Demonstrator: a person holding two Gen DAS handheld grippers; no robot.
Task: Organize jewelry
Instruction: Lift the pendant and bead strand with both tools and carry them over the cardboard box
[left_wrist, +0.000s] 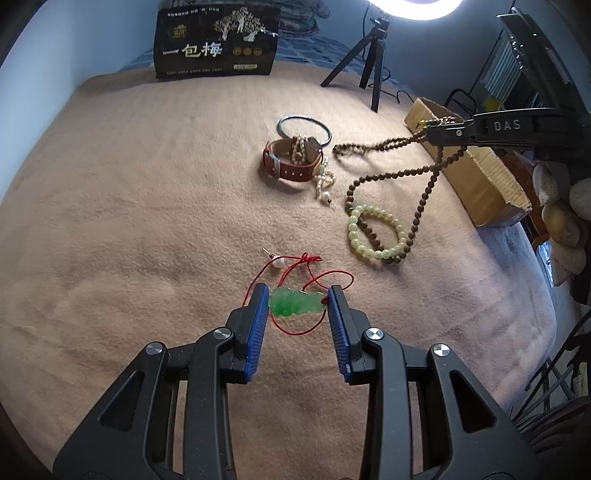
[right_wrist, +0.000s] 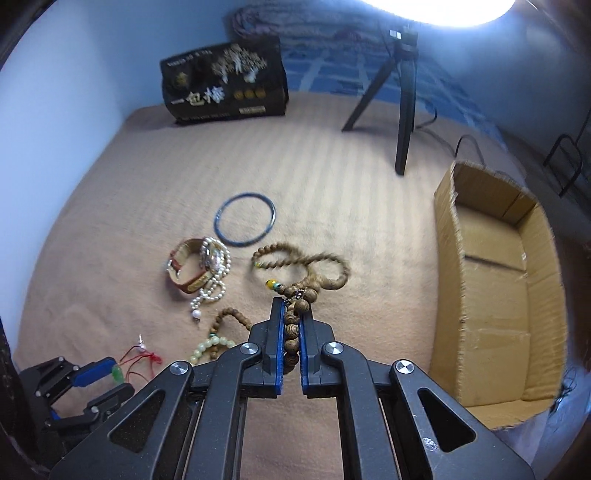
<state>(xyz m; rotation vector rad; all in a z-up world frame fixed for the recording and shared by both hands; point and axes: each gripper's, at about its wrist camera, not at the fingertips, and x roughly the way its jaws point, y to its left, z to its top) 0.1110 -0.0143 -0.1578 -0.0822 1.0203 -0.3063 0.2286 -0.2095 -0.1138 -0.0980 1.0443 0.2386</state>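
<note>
Both tongs are at work over the tan blanket (left_wrist: 129, 221). Left gripper (left_wrist: 297, 295) sits low with its blue pads either side of the green pendant (left_wrist: 294, 303); the left pad touches the stone, the right one is at its end by the red cord (left_wrist: 295, 332), and the jaws are still fairly wide, so I can't tell whether it is truly pinched. The pendant lies on the blanket, its cord looping out ahead, with a small pearl stud (left_wrist: 277, 263) just beyond.

Right gripper (right_wrist: 291, 306) is clamped on the brown beads (right_wrist: 291, 325), several of them stacked between its pads. From the left camera the strand (left_wrist: 384, 144) hangs off those raised fingers in two runs down to the blanket, one end coiled near the watch, the other looped through a pale green bracelet (left_wrist: 376, 232).

Farther out lie a brown-strapped watch (left_wrist: 291, 162) with a pearl string (left_wrist: 321, 177) draped over it, and a thin dark bangle (left_wrist: 303, 129) touching it behind. An open cardboard box (right_wrist: 495, 280) sits at the right edge of the blanket. At the back stand a black bag with Chinese lettering (left_wrist: 216, 42) and a tripod (left_wrist: 373, 62) under a bright ring light (left_wrist: 413, 9).
</note>
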